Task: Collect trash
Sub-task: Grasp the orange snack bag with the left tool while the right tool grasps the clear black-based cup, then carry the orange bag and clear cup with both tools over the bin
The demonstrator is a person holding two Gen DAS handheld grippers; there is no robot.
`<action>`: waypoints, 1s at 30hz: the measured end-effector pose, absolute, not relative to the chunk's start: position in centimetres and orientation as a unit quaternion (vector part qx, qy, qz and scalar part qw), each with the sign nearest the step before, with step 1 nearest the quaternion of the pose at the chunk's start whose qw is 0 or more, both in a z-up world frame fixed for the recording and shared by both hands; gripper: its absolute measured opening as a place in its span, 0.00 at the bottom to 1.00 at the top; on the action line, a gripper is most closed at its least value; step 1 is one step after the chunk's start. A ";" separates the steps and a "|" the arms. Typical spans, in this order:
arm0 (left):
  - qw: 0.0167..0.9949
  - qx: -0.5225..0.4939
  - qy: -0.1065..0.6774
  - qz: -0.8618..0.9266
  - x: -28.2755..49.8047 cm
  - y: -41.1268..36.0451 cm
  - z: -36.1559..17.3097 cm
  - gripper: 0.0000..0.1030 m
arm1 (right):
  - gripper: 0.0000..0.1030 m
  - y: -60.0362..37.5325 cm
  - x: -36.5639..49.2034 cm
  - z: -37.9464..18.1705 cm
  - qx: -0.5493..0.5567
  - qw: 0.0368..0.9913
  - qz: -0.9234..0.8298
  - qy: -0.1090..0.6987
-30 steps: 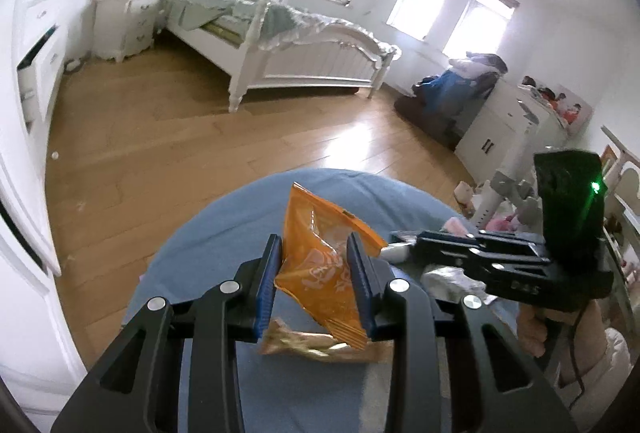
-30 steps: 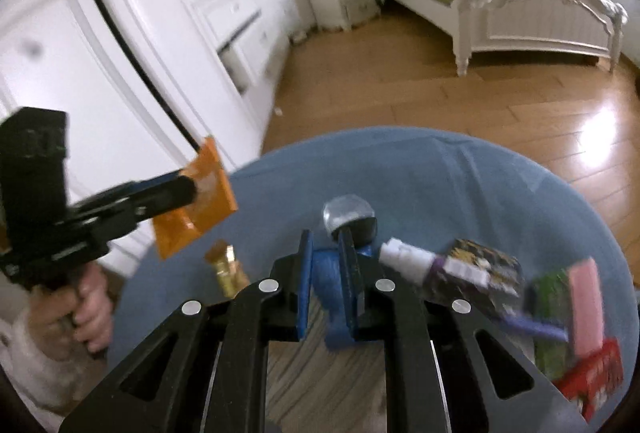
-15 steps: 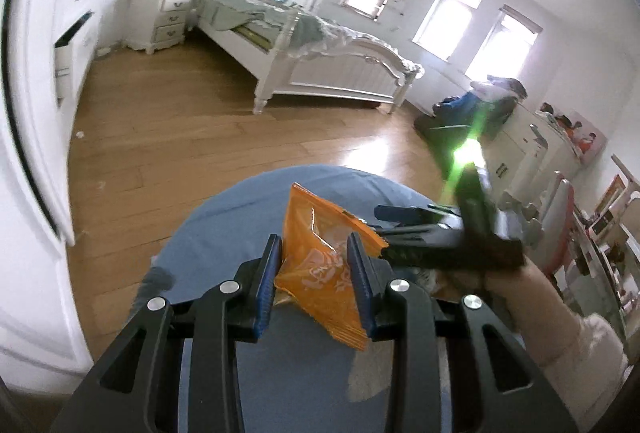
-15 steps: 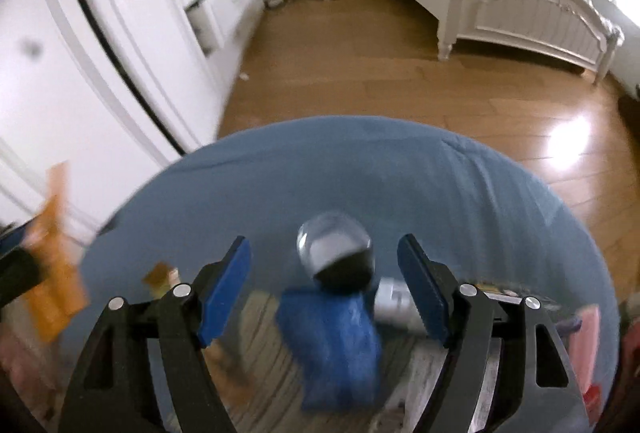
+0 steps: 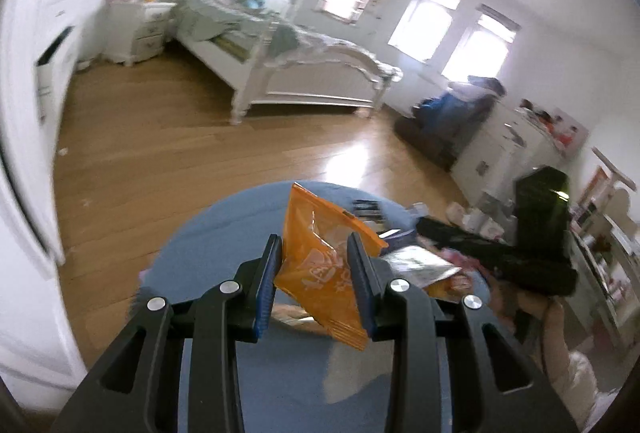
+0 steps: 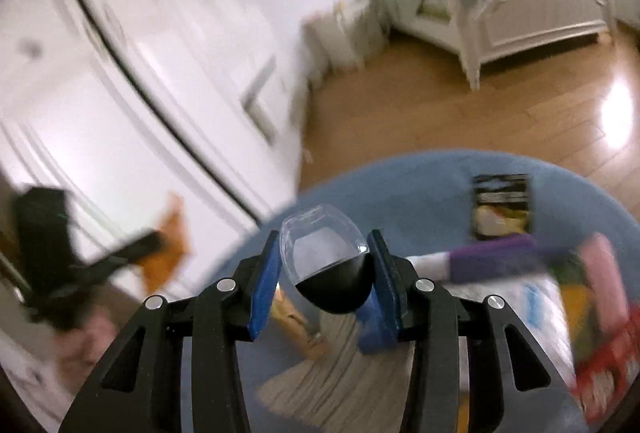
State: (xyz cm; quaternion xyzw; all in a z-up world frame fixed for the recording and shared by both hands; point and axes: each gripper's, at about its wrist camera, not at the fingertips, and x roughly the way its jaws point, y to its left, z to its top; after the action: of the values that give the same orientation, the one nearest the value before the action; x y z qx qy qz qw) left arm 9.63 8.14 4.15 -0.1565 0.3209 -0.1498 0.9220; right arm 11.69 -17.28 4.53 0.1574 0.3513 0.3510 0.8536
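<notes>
The left gripper is clenched on a light, crinkly orange wrapper above the blue surface; the right gripper pinches a smooth, slippery plastic cup by its sides

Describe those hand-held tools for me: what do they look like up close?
Both the left gripper and right gripper are matte black, with angular cut-out arms, silver rivets and blue-padded jaws. The right gripper, seen from the left, carries a black box with a green light. A pale sleeve covers the right wrist.
</notes>
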 end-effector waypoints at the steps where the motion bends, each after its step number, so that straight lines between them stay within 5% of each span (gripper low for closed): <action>1: 0.921 -0.153 0.320 -0.161 9.9 7.1 4.5 0.33 | 0.42 -19.9 10.7 5.3 0.177 0.862 0.340 0.332; 10: 0.888 -0.109 0.324 -0.307 12.8 -10.0 6.5 0.33 | 0.43 -38.3 2.0 7.2 0.208 0.932 0.184 0.232; 19: 0.833 -0.071 0.361 -0.412 15.0 -27.0 3.7 0.33 | 0.43 -49.6 -0.6 1.0 0.274 0.928 0.098 0.235; 30: 0.803 -0.039 0.415 -0.425 17.2 -34.4 -0.1 0.33 | 0.43 -54.4 -1.4 -4.8 0.324 0.911 0.069 0.248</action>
State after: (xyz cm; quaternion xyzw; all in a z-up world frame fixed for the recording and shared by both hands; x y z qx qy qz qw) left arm 17.22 -34.36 -0.09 -0.0389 0.4154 -0.4255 0.8031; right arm -1.43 -54.43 -4.79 0.3239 0.2476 0.0690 0.9105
